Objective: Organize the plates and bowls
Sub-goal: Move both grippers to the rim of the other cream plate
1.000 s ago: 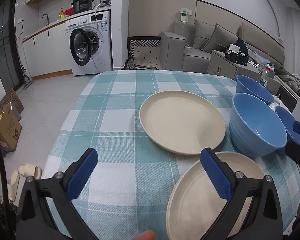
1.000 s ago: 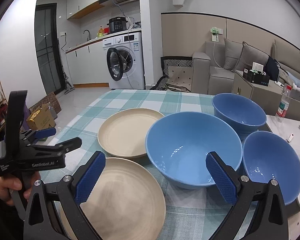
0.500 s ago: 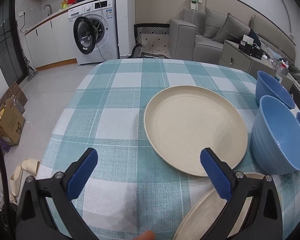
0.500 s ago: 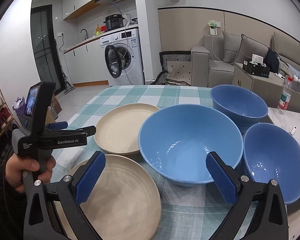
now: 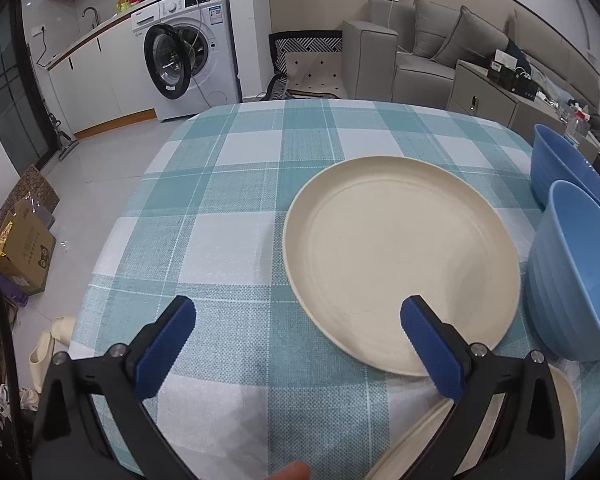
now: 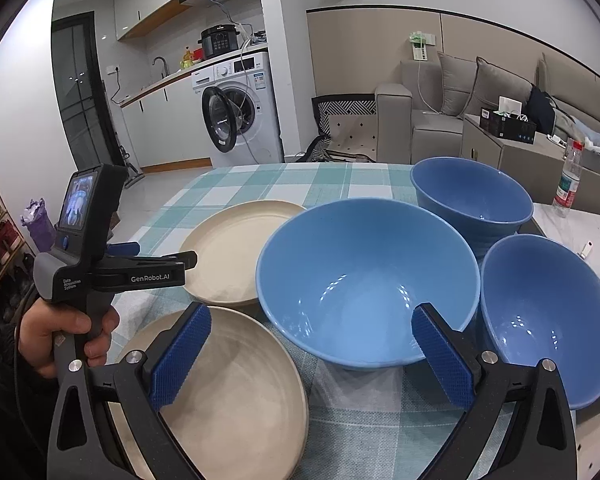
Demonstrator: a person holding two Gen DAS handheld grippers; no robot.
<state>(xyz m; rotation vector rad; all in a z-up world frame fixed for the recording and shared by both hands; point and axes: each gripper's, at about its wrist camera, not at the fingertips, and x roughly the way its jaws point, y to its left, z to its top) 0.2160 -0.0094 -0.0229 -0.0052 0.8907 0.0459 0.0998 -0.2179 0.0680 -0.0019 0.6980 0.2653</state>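
Note:
Two cream plates and three blue bowls sit on a teal checked tablecloth. In the left wrist view my open, empty left gripper (image 5: 296,344) hovers at the near edge of the far cream plate (image 5: 400,256); the near plate's rim (image 5: 568,408) shows bottom right. In the right wrist view my open, empty right gripper (image 6: 312,352) sits just before the large blue bowl (image 6: 364,284), above the near cream plate (image 6: 236,400). The left gripper (image 6: 188,258) shows there beside the far plate (image 6: 236,248). Two more bowls stand at the back (image 6: 472,200) and right (image 6: 548,320).
The checked table (image 5: 236,248) ends at the left above a tiled floor with a cardboard box (image 5: 24,248). A washing machine (image 6: 240,108) and a grey sofa (image 6: 460,100) stand behind. A water bottle (image 6: 568,180) stands on a white surface at the right.
My left gripper has moved forward and down towards the far cream plate, which now fills more of its view. My right gripper has closed in a little on the large blue bowl.

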